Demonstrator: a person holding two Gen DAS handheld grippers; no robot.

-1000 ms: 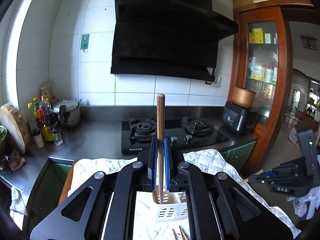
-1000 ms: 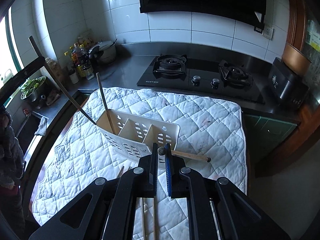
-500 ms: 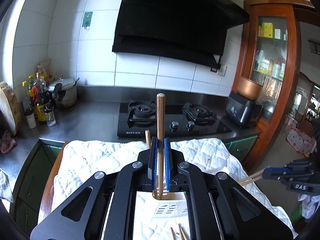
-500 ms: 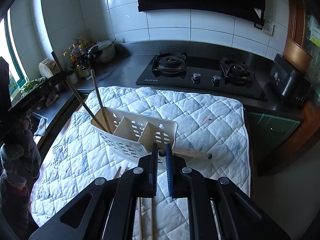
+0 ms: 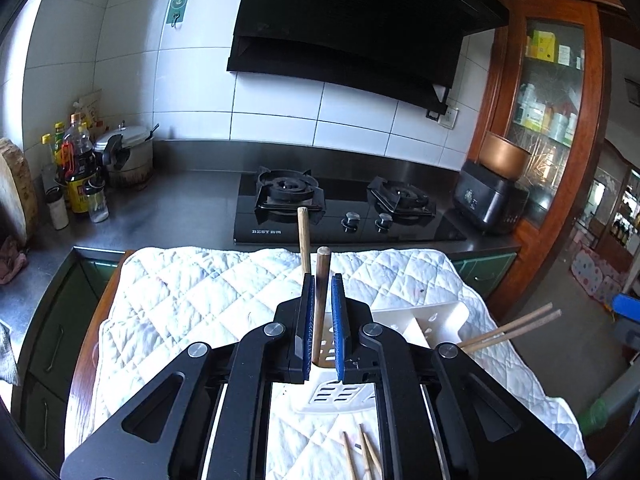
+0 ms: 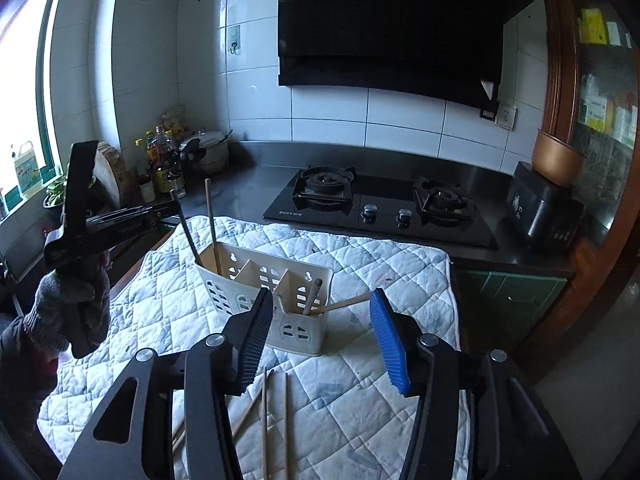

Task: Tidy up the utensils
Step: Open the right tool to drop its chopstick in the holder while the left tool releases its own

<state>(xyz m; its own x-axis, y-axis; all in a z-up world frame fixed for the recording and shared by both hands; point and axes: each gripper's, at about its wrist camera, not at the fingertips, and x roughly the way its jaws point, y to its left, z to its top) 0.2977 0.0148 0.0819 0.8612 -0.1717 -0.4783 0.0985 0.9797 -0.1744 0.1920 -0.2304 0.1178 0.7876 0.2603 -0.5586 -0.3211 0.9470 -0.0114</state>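
The left hand-held gripper [image 5: 320,328] has its blue pads drawn close either side of a wooden chopstick [image 5: 320,304] that stands upright with its lower end inside the white utensil caddy [image 5: 436,320]; a sliver of gap shows beside the stick at about 3 o'clock, so whether it is firmly pinched or just released cannot be told. A second chopstick [image 5: 303,236] stands just behind it in the same end compartment. The right hand-held gripper [image 6: 320,332] is spread wide and carries nothing, hovering just above the caddy's near end, where two sticks [image 6: 340,302] lean out towards 3 o'clock. The caddy rests on the quilted cloth [image 6: 360,256] covering the table, with several loose chopsticks [image 6: 276,420] lying on the cloth at 6 o'clock of it. Judged step: seating the left stick in its compartment. Recommendation: keep the stick vertical, confirm that its tip has reached the bottom before parting the pads, then withdraw straight upward so that neither pad catches the neighbouring stick. Risk: the caddy looks light and could tip if pushed sideways. The right tool appears best placed to collect the loose sticks next, approaching low and square to their length.
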